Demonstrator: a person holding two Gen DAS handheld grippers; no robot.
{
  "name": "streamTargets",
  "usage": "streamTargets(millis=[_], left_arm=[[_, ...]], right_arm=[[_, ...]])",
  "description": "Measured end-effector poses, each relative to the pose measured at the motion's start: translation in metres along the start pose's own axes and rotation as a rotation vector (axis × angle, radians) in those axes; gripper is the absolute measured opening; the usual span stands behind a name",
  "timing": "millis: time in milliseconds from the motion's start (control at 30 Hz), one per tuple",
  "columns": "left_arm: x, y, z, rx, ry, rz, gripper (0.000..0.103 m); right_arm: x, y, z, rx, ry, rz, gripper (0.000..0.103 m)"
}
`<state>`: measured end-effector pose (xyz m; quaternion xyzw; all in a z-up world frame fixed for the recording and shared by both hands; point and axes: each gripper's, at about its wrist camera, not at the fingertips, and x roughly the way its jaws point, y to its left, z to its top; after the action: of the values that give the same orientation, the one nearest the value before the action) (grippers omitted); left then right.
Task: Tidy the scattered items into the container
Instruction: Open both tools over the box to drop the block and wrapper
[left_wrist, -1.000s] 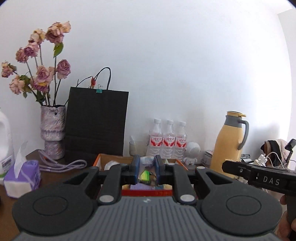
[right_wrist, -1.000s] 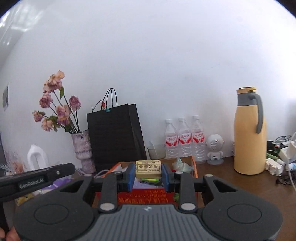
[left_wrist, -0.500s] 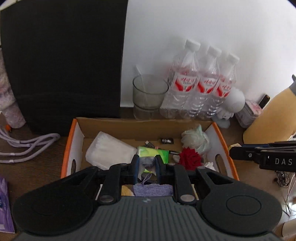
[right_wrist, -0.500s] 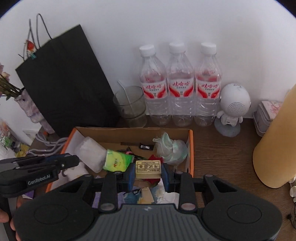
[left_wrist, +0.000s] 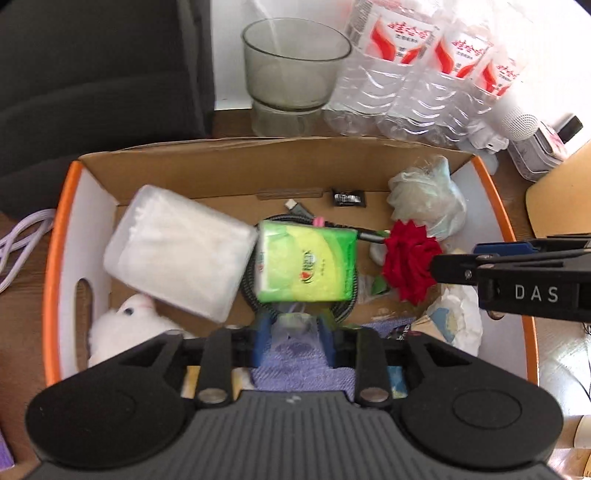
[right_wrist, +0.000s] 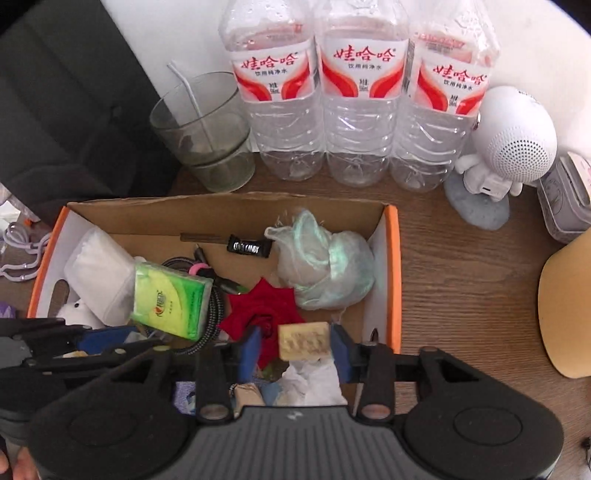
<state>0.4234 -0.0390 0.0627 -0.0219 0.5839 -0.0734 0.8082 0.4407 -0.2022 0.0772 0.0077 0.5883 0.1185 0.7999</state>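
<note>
A: What is held over the cardboard box (right_wrist: 392, 273)?

B: By the right gripper (right_wrist: 294, 349), spread wide, a tan block (right_wrist: 303, 340) is touched on one side only.

A: And the left gripper (left_wrist: 294, 334)?

B: A small clear packet (left_wrist: 294, 322) is seen between its fingers; the grip cannot be judged.

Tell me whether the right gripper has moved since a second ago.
Yes. The right gripper, with the tan block between its fingers, has come forward and down toward the cardboard box; the water bottles behind it loom much larger now.

3 water bottles (right_wrist: 352, 92) beside a glass tumbler (right_wrist: 207, 133); white robot figurine (right_wrist: 506, 147) right; black bag (right_wrist: 66, 92) left.
</note>
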Motion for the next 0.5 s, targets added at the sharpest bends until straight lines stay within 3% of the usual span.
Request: streamTargets(millis=[133, 267, 367, 500], left_arm=[[-0.023, 0.010, -0.004, -0.019, -0.020, 0.010, 0.052], [-0.059, 0.022, -0.010, -0.055, -0.053, 0.035, 0.077], [-0.086, 0.025, -0.017, -0.060, -0.069, 0.085, 0.086], [-0.121, 0.030, -0.028, -0.096, -0.090, 0.130, 0.090]], right_arm=[[-0.015, 0.006, -0.001, -0.004, -0.011, -0.006, 0.060], [-0.039, 0.018, -0.007, -0.020, -0.032, -0.002, 0.068], [-0.061, 0.033, -0.015, -0.054, -0.054, -0.016, 0.078], [-0.096, 0.051, -0.027, -0.081, -0.097, -0.021, 0.078]])
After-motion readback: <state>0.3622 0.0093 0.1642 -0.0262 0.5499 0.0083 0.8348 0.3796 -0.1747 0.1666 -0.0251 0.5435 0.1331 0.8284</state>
